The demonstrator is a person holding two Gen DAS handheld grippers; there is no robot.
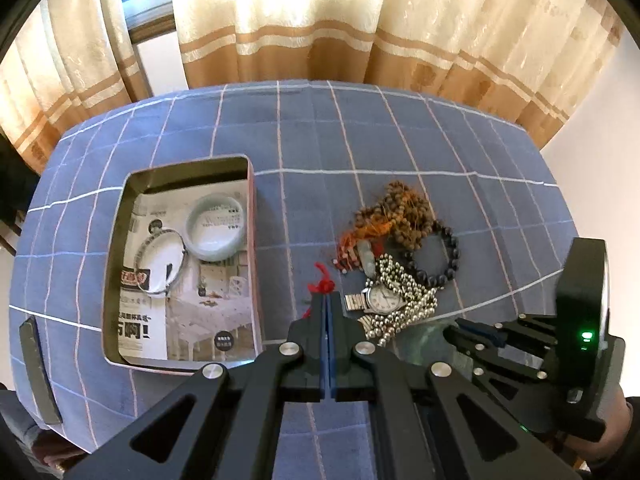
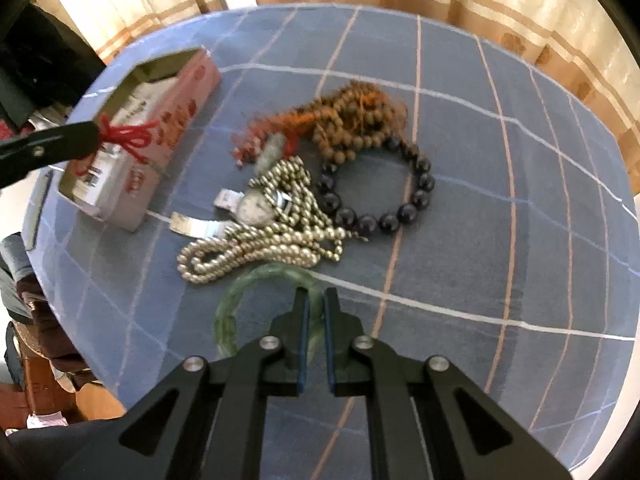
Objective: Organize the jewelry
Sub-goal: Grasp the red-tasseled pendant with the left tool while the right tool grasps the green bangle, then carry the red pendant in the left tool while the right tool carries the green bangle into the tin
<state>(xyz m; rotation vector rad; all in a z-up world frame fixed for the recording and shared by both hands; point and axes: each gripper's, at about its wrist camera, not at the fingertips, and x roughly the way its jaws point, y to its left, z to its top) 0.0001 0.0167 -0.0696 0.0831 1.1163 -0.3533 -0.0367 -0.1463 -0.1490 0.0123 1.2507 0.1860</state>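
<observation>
My left gripper (image 1: 329, 300) is shut on a red cord (image 1: 323, 284), held between the open tin box (image 1: 252, 240) and the jewelry pile; it also shows in the right wrist view (image 2: 94, 138) with the red cord (image 2: 128, 136). The box holds a pale jade bangle (image 1: 218, 232) and a silver bangle (image 1: 164, 264). My right gripper (image 2: 315, 300) is closed around the rim of a green translucent bangle (image 2: 248, 284) on the table. The pile has a watch (image 1: 380, 298), a silver bead chain (image 2: 256, 252), a dark bead bracelet (image 2: 400, 208) and brown beads (image 2: 352, 124).
A blue checked cloth (image 1: 360, 140) covers the round table. Curtains (image 1: 320, 20) hang behind it. A dark flat strip (image 1: 36, 372) lies near the table's left edge. Clutter and a chair stand off the left side in the right wrist view (image 2: 36, 320).
</observation>
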